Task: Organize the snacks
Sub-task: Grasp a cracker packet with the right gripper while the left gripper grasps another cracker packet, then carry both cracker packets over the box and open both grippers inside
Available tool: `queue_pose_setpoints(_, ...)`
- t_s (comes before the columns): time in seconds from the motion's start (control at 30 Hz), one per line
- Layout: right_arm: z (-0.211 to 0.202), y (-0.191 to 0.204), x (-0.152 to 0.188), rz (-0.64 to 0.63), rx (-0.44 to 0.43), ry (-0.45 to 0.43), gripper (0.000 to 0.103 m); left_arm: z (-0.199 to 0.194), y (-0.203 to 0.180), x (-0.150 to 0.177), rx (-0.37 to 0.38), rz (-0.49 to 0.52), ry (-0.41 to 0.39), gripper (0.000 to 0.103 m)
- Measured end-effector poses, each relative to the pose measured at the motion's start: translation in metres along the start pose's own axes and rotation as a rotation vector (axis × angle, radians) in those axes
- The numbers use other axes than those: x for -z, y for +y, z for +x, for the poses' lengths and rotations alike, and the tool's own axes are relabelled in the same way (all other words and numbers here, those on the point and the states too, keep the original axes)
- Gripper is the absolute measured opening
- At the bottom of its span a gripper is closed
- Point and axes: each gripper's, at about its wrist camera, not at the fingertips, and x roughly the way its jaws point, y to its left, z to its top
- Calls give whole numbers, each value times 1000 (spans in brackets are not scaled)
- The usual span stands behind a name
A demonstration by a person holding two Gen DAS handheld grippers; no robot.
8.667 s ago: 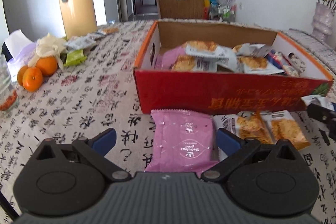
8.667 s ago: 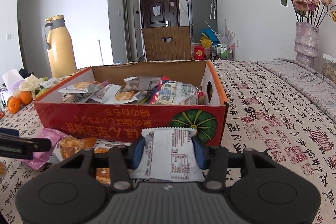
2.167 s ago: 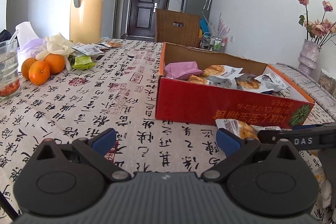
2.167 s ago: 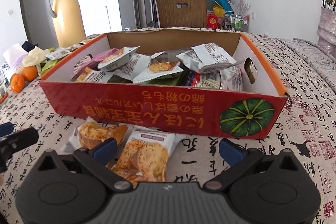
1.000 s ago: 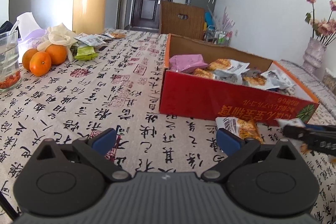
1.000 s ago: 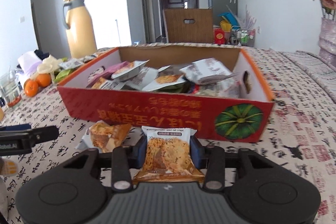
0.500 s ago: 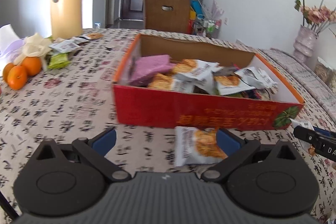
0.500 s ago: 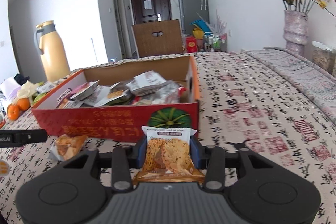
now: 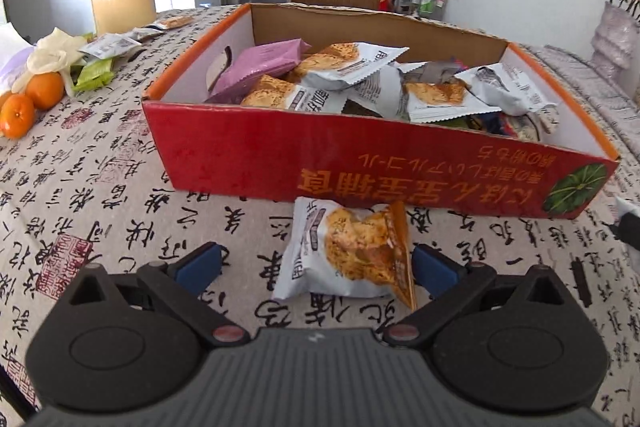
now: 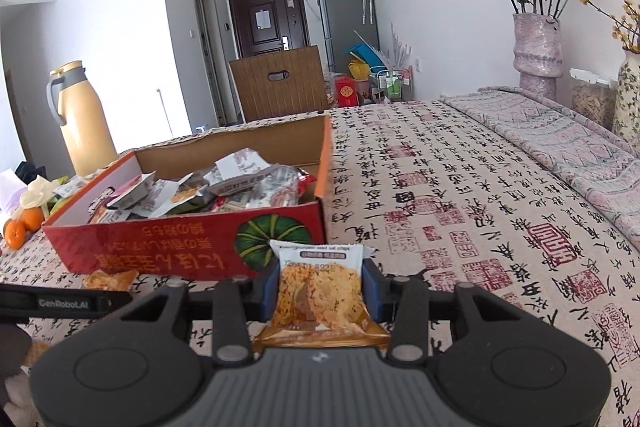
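On the tabletop, my left tool gaped around, perhaps touching, a cracker packet; my right tool clamped another snack packet.

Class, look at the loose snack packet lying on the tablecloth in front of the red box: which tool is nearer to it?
Left. The left tool is open around the loose packet; the right tool grips another packet off to the side.

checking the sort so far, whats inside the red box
The red box holds a heap of snack packets: a pink packet on white-and-orange ones. The packets below and the box floor are covered.

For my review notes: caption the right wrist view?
Right gripper shut on a snack packet beside the red box.
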Motion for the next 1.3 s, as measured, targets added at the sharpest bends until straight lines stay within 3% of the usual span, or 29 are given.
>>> queue_pose_setpoints(0.17,-1,-5,2,9,-1,3,41,0,-10,0,-1,25,1,98)
queue_pose_setpoints(0.27,-2,-5,3,7,-7,3,41,-3,-16,1,-8,44,-15,83)
queue_pose_setpoints(0.33,-2,-4,4,6,-11,4,41,-6,-16,1,7,38,-29,62)
queue_pose_setpoints(0.43,-3,-3,4,4,-17,5,41,-10,-14,2,31,29,-40,56)
queue_pose_setpoints(0.9,-14,8,-1,-19,-43,-24,41,-46,0,8,72,12,-133,53)
queue_pose_setpoints(1.3,-13,39,-35,-69,-90,-103,41,-96,9,-32,123,-9,-320,54)
